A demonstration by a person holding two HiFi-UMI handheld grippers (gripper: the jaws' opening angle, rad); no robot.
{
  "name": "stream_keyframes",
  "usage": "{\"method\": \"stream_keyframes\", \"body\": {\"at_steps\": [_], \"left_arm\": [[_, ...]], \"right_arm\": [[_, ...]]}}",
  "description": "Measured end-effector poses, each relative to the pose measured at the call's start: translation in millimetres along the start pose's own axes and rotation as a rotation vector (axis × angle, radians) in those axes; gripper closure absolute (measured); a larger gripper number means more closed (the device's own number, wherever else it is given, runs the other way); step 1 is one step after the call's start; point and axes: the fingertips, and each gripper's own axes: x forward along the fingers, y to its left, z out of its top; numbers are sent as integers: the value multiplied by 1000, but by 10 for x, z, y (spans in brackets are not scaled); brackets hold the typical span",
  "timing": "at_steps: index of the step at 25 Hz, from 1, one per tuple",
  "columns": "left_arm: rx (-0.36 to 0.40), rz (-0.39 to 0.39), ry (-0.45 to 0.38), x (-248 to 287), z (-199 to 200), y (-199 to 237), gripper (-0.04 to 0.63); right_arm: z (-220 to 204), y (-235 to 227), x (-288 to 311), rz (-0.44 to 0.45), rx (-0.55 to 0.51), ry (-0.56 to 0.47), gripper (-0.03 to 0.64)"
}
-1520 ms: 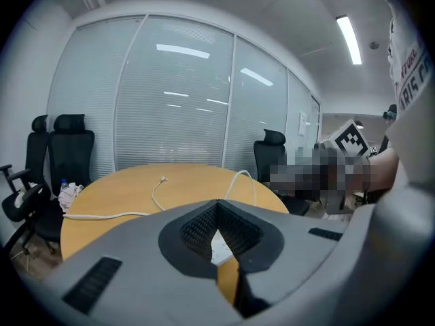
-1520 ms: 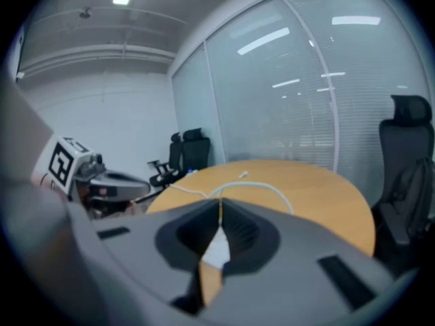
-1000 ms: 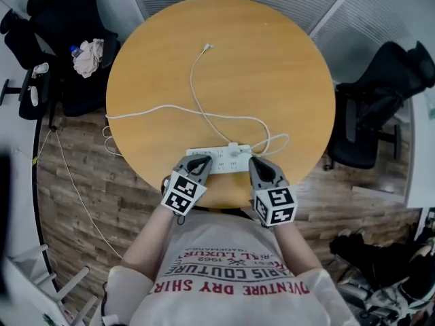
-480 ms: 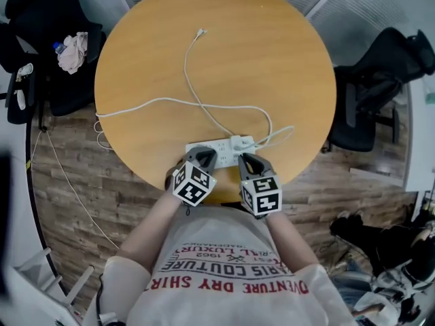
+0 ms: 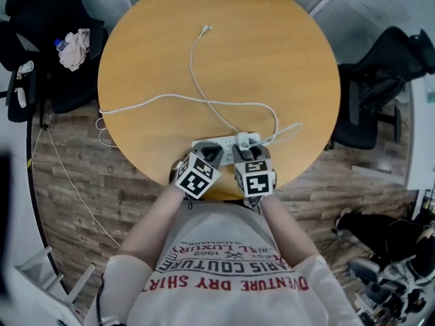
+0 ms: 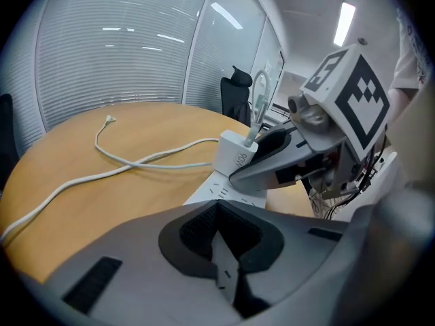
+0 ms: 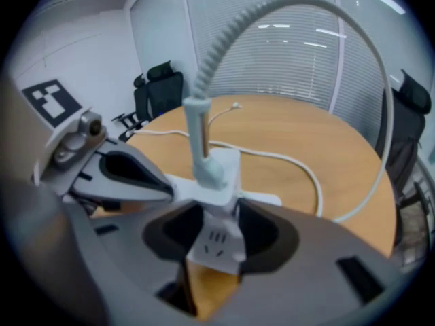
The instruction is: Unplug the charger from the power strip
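A white power strip (image 5: 214,143) lies at the near edge of the round wooden table (image 5: 156,53). A white charger (image 5: 242,140) stands plugged into it, and its white cable (image 5: 204,104) winds across the table. My right gripper (image 5: 249,153) points down over the charger (image 7: 219,175). Its jaws are opening, one on each side of the charger, with the strip (image 7: 216,246) below. My left gripper (image 5: 212,154) is shut, its tips (image 6: 219,212) on or just above the strip (image 6: 224,190), left of the charger (image 6: 236,153).
The strip's lead (image 5: 129,107) runs off the table's left edge to the wood floor. One black office chair (image 5: 47,39) with a cloth and a bottle stands at the left, another (image 5: 380,87) at the right. Glass walls with blinds stand behind.
Both grippers came down and forward onto the strip. The right one shifted left onto the charger and its jaws parted around it. The left has kept still over the last half second.
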Motion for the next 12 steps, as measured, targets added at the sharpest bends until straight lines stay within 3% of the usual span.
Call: {"method": "stream_keyframes", "body": {"at_steps": [12], "left_arm": [[1, -3, 0, 11, -10, 2, 563]], "right_arm": [[-11, -3, 21, -56, -1, 49, 457]]}}
